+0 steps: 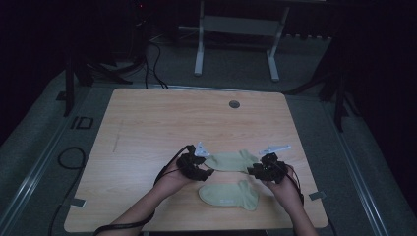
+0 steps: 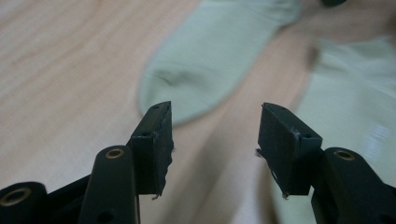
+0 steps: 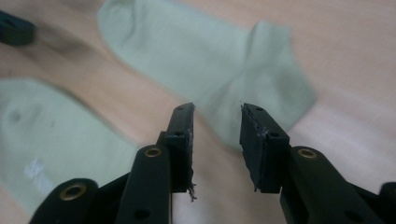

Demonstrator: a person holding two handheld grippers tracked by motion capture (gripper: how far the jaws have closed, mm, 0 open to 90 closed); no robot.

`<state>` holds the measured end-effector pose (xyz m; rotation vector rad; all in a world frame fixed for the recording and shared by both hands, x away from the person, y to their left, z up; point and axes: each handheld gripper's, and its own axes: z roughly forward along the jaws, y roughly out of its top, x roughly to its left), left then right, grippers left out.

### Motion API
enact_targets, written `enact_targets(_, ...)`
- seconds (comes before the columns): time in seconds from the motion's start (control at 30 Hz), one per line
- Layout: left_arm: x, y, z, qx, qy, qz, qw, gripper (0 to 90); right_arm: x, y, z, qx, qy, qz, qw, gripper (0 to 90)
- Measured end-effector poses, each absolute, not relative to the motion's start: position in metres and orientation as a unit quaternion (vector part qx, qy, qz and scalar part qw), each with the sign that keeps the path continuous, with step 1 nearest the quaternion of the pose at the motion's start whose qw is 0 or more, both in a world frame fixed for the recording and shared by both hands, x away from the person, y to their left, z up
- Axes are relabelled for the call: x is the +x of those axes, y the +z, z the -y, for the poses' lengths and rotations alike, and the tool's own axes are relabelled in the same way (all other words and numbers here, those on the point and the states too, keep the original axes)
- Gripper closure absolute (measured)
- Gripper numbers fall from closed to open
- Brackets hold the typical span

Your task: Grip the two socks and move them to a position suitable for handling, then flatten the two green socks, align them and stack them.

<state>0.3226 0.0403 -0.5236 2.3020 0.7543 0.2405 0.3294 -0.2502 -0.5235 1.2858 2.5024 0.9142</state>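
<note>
Closest to me are my two forearms coming in low, each hand wrapped round a claw. Left claw (image 1: 209, 171) sits at the toe end of the far sock (image 1: 231, 161), jaws apart with bare wood between them, not clamping anything. Right claw (image 1: 254, 170) is at the other end of that same sock, jaws also parted, narrower gap, nothing held. Both socks are pale green and lying flat on the bench (image 1: 147, 123). Near sock (image 1: 230, 194) rests just in front of the far one, between my hands, close to the bench's front edge.
</note>
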Motion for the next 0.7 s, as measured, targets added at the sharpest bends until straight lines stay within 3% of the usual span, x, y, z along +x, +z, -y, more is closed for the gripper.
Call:
enact_targets(0.1, 0.307, -0.524, -0.043, 0.895, 0.081, -0.276, 0.341, 44.8, 0.316, -0.532, 0.25, 0.429, 0.316, -0.844, 0.068, 64.6)
enact_targets(0.33, 0.285, -0.538, -0.043, 0.907, 0.063, -0.265, 0.321, 44.9, 0.286, -0.54, 0.249, 0.413, 0.297, -0.858, 0.071, 63.7)
enact_targets(0.5, 0.275, -0.548, -0.042, 0.917, 0.072, -0.25, 0.304, 53.3, 0.278, -0.546, 0.252, 0.418, 0.282, -0.86, 0.077, 64.7)
enact_targets(0.7, 0.272, -0.553, -0.04, 0.918, 0.074, -0.249, 0.299, 64.3, 0.27, -0.547, 0.252, 0.413, 0.267, -0.864, 0.105, 75.0)
